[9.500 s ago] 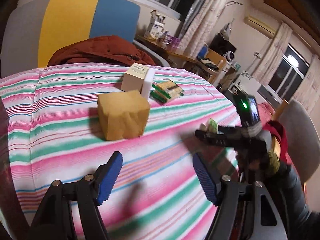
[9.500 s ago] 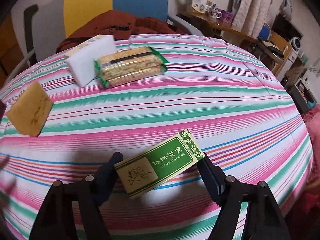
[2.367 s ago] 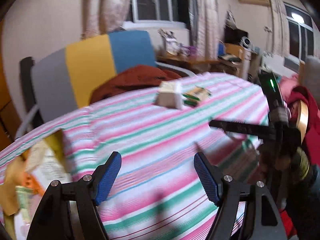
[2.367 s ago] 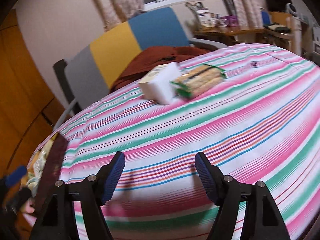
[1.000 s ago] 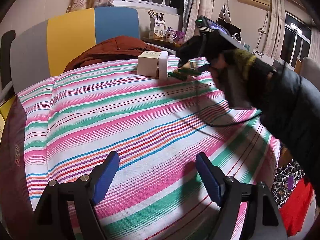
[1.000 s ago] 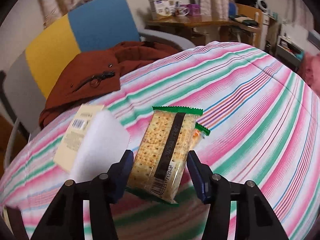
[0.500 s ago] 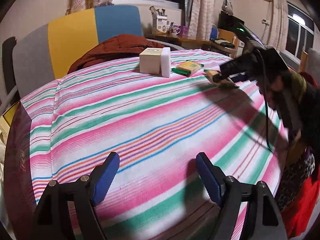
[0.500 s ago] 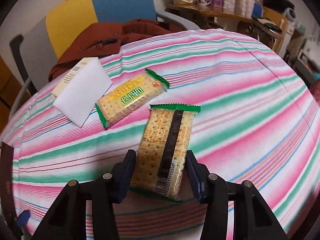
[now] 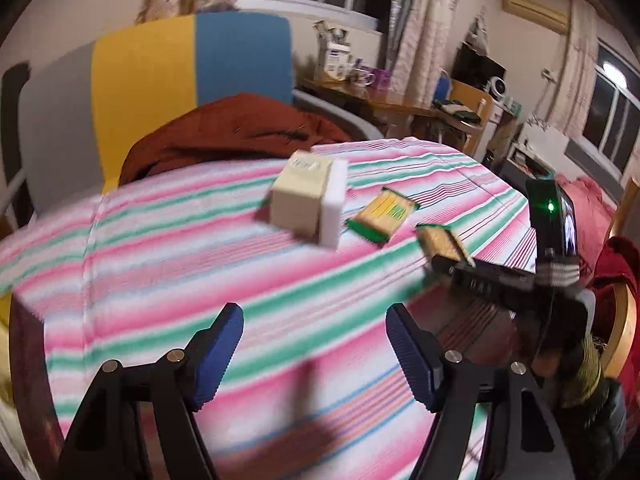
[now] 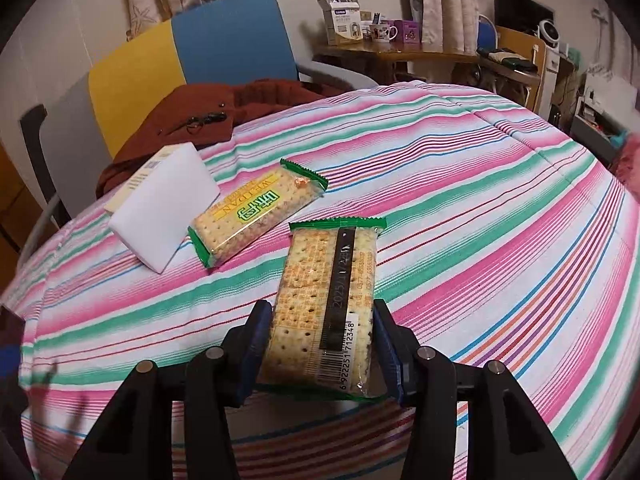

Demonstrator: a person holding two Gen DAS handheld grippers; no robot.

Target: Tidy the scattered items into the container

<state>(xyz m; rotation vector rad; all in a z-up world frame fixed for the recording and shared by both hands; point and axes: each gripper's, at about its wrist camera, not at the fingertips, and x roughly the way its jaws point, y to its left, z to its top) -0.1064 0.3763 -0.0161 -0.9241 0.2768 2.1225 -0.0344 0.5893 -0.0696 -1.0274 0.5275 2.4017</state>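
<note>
My right gripper (image 10: 324, 344) is shut on a cracker packet (image 10: 326, 300) with a green edge and a dark strip, held above the striped tablecloth (image 10: 480, 240). A second cracker packet (image 10: 256, 216) lies flat beyond it, next to a white and cream box (image 10: 164, 208). In the left wrist view the box (image 9: 304, 200) stands mid-table with the loose packet (image 9: 384, 216) to its right. The held packet (image 9: 440, 240) and right gripper (image 9: 460, 268) sit further right. My left gripper (image 9: 316, 352) hovers over bare cloth, jaws closing with nothing between them.
A chair (image 9: 192, 72) in grey, yellow and blue stands behind the table with a rust-red jacket (image 9: 240, 132) draped over it. A dark maroon edge (image 9: 28, 360) shows at the table's left side. A cluttered desk (image 10: 400, 52) stands at the back right.
My left gripper has moved toward the box and packets, its jaws narrower than before. My right gripper has drawn the held packet back from the box and the other packet.
</note>
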